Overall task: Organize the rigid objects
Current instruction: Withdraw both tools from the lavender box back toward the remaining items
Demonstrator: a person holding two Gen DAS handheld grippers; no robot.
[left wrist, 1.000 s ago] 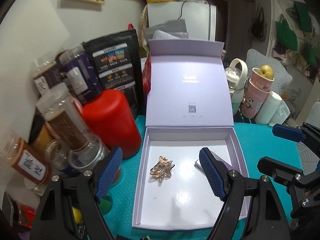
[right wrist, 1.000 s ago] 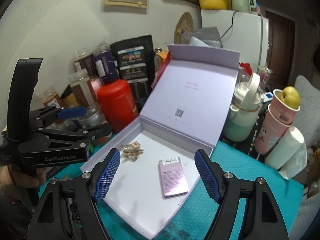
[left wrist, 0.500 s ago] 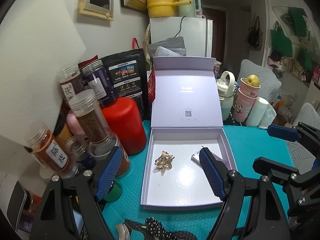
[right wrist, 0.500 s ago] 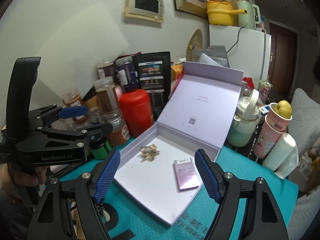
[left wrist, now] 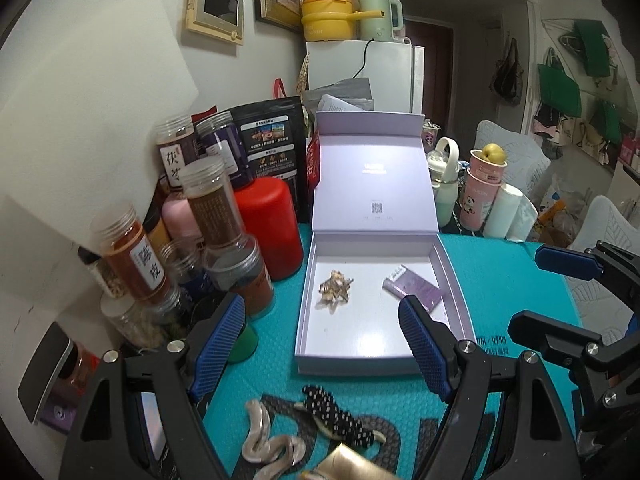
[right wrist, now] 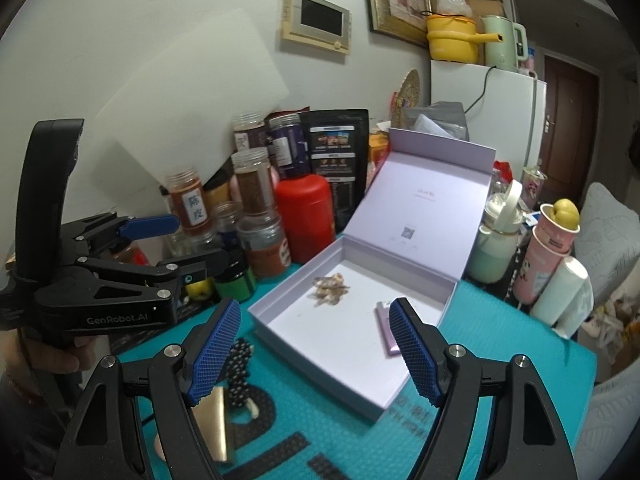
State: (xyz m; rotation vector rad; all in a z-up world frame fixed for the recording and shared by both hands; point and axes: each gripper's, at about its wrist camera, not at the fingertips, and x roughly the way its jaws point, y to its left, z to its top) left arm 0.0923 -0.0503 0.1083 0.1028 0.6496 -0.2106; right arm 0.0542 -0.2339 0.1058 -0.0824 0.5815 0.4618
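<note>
so two grippers here, my left gripper and my right gripper, both with jaws spread apart and nothing between them, hovering over the teal mat just in front of the one lavender box, which sits open with its lid propped up behind. inside the box i count two things: a gold claw hair clip toward the left and a small purple packet toward the right, well apart from each other, and my right finger covers the packet's near end in both views. on the mat in front of the box there's one wavy pearly hair clip, one black dotted hair clip and one shiny gold thing that's cut off by the bottom edge, can't tell what it is. left of the box is one red canister and a pile of clear jars, too stacked and overlapping to count properly. on the right, two stacked pink cups with a yellow fruit on top
</note>
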